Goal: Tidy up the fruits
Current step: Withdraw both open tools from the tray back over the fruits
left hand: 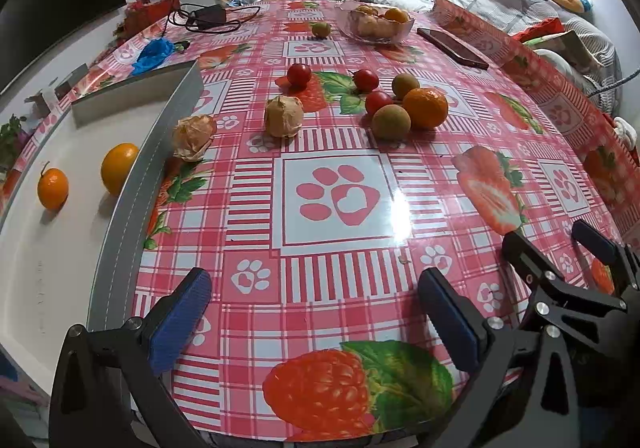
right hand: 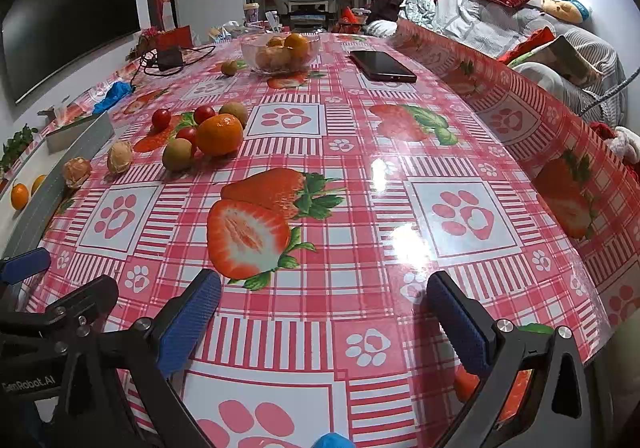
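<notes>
Both grippers, left gripper [left hand: 316, 312] and right gripper [right hand: 324, 320], hover released and empty over the tablecloth [left hand: 340, 280]. Farther off, the orange [left hand: 425, 108] sits among tomatoes (firm, smooth, likely rollable); grasping across its middle looks safest.

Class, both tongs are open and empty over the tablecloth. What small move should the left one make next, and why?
Probably ease the left tongs forward toward the peeled mandarin beside the grey tray. It is the nearest loose fruit, two oranges already lie in the tray, and nothing is between the open jaws.
</notes>
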